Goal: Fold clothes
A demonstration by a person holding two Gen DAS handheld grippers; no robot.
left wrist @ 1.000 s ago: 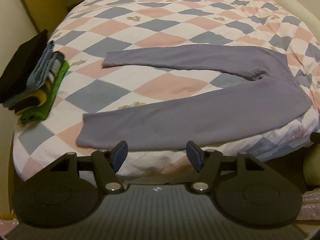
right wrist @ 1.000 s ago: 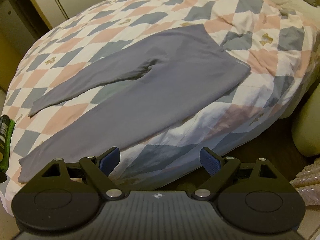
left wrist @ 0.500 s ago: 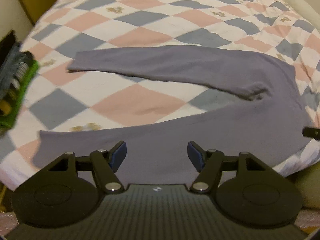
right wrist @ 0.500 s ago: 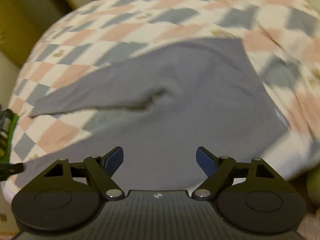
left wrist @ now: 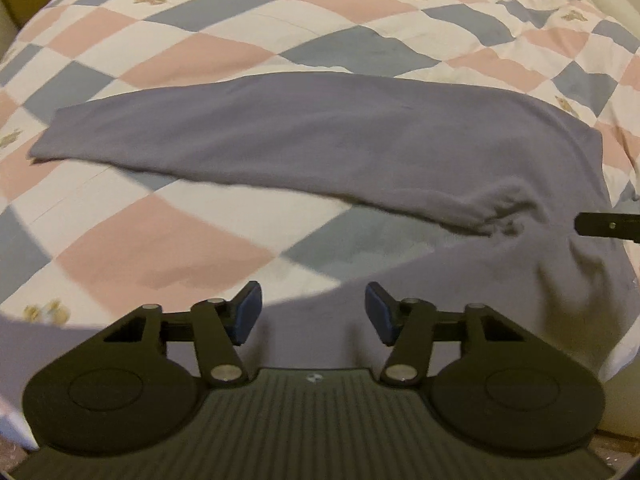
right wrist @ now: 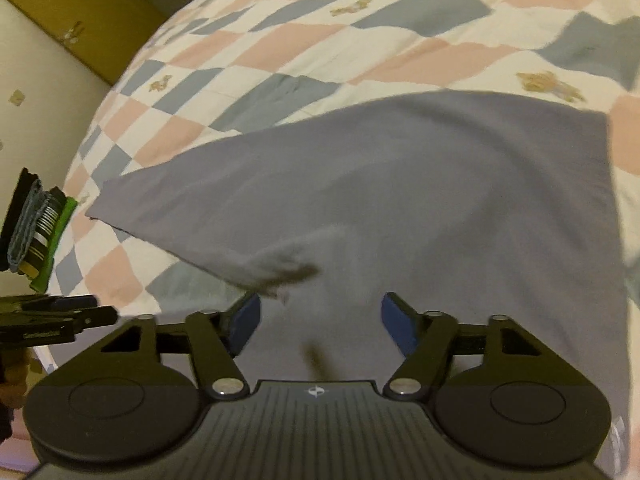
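Both claws, left claw (left wrist: 312,316) and right claw (right wrist: 320,322), have come in lower over the leggings (left wrist: 360,148) than a second ago, fingers spread and gripping nothing. Leggings lie flat on the checked bed (left wrist: 208,56), long axis left to right, cuffs toward the folded stack (right wrist: 38,232), waistband on the right.

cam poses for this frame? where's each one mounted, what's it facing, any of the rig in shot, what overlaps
Left wrist: on the left gripper, open, low over the near leg of the grey leggings on the checked quilt; the right gripper's tip pokes in at right.
Right wrist: on the right gripper, open, over the leggings' crotch and seat; the left gripper shows at far left, folded clothes stack beyond.
Shared: leggings, quilt, each other's gripper.
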